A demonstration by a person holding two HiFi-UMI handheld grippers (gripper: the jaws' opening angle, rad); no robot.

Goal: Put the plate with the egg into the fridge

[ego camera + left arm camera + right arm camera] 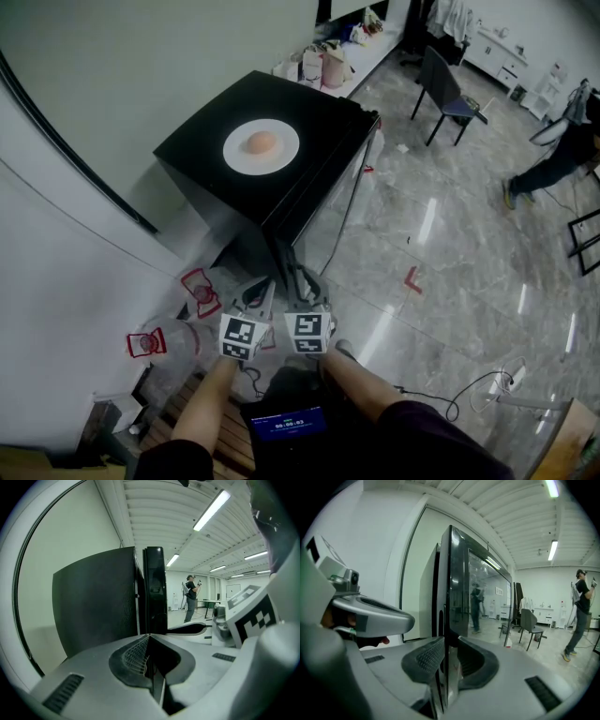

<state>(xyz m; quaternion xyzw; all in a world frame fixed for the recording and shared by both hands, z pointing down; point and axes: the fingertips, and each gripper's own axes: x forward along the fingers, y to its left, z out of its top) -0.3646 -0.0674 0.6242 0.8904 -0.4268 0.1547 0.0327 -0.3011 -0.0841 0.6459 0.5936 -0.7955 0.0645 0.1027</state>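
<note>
The right tongs grip the glass door of the black fridge, the left tongs are clenched empty, and a hard yank could roll the tan egg off its round white plate.

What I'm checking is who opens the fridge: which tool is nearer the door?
Right. The right tool grips the door's edge between its jaws; the left tool, shut, hangs just beside it, short of the door.
</note>
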